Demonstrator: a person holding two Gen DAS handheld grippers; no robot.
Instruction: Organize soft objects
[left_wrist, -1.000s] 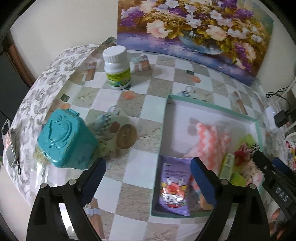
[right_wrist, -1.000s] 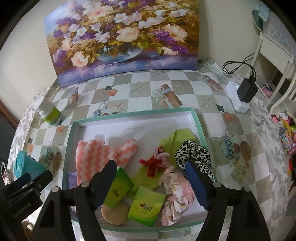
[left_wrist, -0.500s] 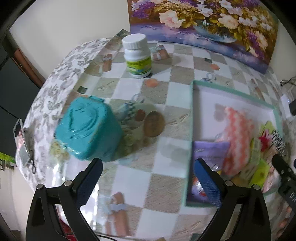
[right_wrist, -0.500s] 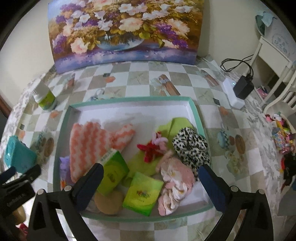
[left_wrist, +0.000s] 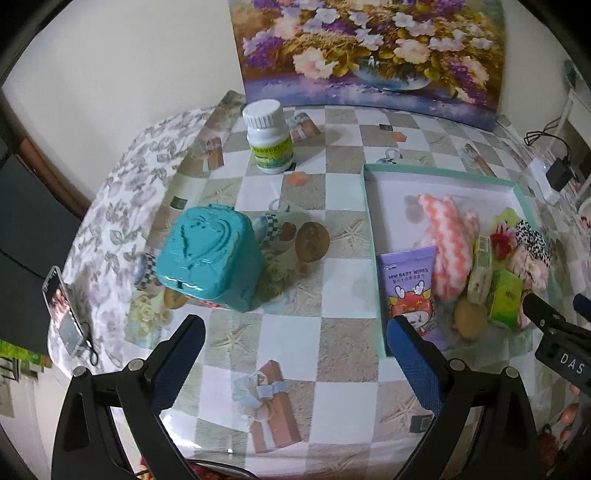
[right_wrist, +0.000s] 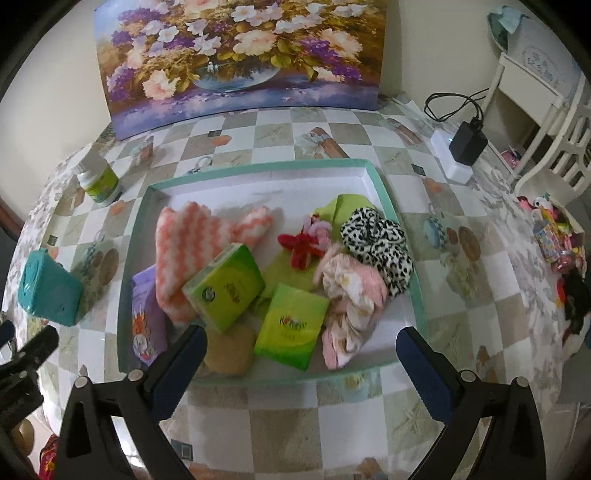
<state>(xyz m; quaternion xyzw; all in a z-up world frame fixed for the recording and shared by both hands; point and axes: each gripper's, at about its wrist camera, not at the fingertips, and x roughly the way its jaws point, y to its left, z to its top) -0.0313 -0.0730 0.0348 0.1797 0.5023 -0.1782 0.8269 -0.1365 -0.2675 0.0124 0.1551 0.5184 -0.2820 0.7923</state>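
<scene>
Both tongs empty. Right gripper (right_wrist: 301, 354): jaws spread fully, having just been opening, nothing between them. It hangs over the near rim of the teal-edged tray (right_wrist: 391, 206), tips aimed steeply down. Left gripper (left_wrist: 297, 345): jaws also wide apart, nothing held, over bare checked tablecloth (left_wrist: 332, 288).

Soft things all lie in the tray, ahead of the right gripper:
- tan sponge puff (right_wrist: 229, 350) just ahead of its left-hand finger
- green tissue pack (right_wrist: 291, 325) dead ahead, between the finger lines
- second green tissue pack (right_wrist: 223, 286) beyond and left, lying on the pink chevron cloth (right_wrist: 177, 254)
- pink floral scrunchie (right_wrist: 347, 295) ahead and right
- leopard scrunchie (right_wrist: 380, 240) farther right
- red hair clip (right_wrist: 301, 249) at centre
- purple baby wipes pack (right_wrist: 147, 314) far left

Seen from the left gripper, the tray sits to its right, the teal heart-embossed box (left_wrist: 207, 254) ahead-left, the white pill bottle (left_wrist: 267, 136) farther ahead.

Judgement: tray looks filled, so the step reads as release and pulling clear. To do it well, lift straight up and toward the near edge, keep the jaws wide so a pad does not drag the near tissue pack or sponge puff, and avoid clipping the tray rim.
</scene>
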